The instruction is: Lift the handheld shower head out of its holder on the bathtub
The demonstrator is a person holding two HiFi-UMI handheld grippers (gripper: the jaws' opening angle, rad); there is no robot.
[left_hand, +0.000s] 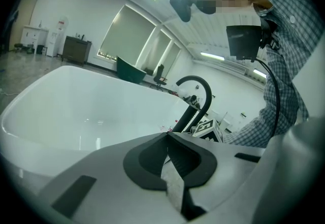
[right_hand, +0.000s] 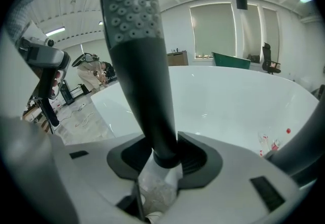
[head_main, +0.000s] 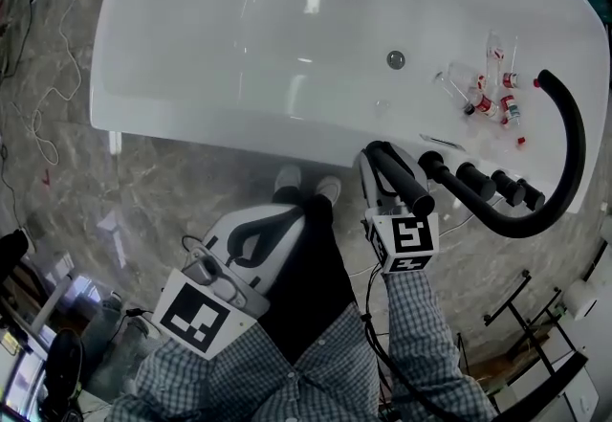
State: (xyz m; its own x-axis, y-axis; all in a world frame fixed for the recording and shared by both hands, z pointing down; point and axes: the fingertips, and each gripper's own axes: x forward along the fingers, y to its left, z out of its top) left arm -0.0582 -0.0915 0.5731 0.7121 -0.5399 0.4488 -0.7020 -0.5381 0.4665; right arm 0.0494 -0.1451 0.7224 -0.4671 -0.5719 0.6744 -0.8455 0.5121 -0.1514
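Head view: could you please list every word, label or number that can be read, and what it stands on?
No text is readable.
Small bottles on the bathtub ledge: red-and-white labels, too small to read.
Marker cubes: black-and-white square patterns, no letters.

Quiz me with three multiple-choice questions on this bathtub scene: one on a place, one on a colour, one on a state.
1. Where do the small clear red-capped vials lie? A floor; B white bathtub's rim, beside the black arched spout; C in a gripper.
2. The perforated handheld shower head is: A white; B chrome; C black.
3. The left gripper's jaws are: A together, empty; B around the spout; C on a vial.
Answers: B, the head view shows them there; C, dark all over; A, tips meet with nothing between.
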